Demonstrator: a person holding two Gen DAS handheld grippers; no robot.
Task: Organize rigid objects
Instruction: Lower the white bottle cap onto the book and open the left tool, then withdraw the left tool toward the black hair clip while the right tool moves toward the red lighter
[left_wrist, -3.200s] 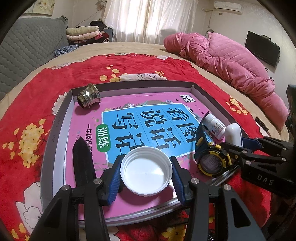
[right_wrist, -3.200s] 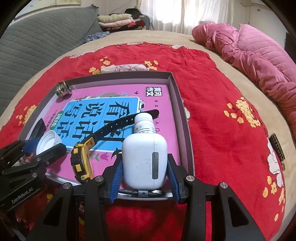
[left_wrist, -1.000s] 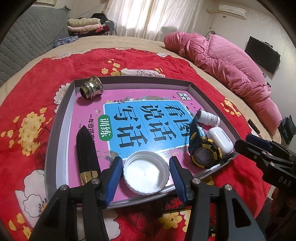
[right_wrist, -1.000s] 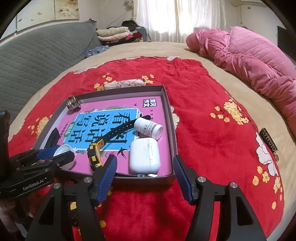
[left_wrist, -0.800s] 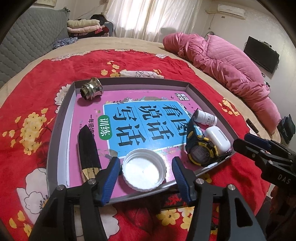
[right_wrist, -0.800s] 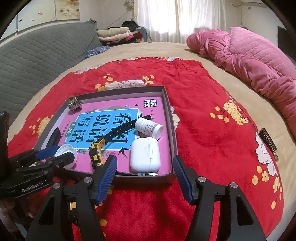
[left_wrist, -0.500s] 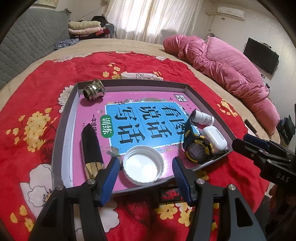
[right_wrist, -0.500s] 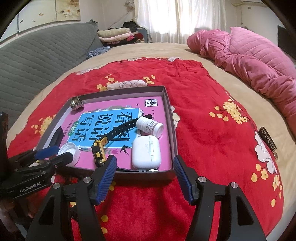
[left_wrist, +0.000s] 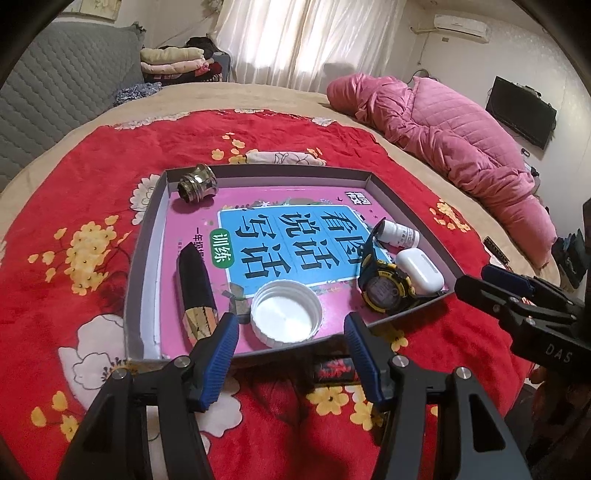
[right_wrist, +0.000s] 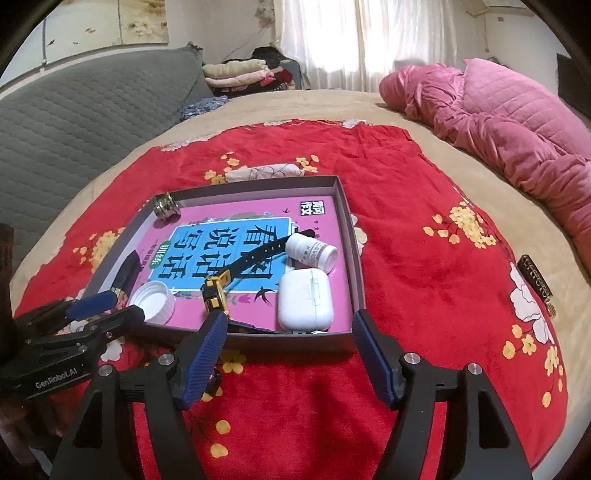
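A shallow grey box (left_wrist: 146, 254) (right_wrist: 356, 258) lined with a pink and blue book lies on the red blanket. In it lie a white cap (left_wrist: 286, 313) (right_wrist: 155, 298), a black and gold tube (left_wrist: 195, 291), a metal fitting (left_wrist: 197, 183) (right_wrist: 166, 206), a yellow and black watch (left_wrist: 384, 286) (right_wrist: 218, 288), a white earbud case (left_wrist: 419, 271) (right_wrist: 304, 299) and a small white bottle (left_wrist: 399, 233) (right_wrist: 312, 252). My left gripper (left_wrist: 290, 345) is open and empty just outside the box's near edge, in front of the cap. My right gripper (right_wrist: 288, 341) is open and empty in front of the earbud case.
A small red and black item (left_wrist: 332, 369) lies on the blanket between the left fingers. A dark rectangular item (right_wrist: 535, 277) lies on the blanket to the right. A pink quilt (right_wrist: 498, 110) is heaped at the far right. A grey headboard (right_wrist: 74, 110) stands at the left.
Both grippers let go, the left of the white cap and the right of the earbud case, opened, and drew back out of the box toward me. The objects stay in the box.
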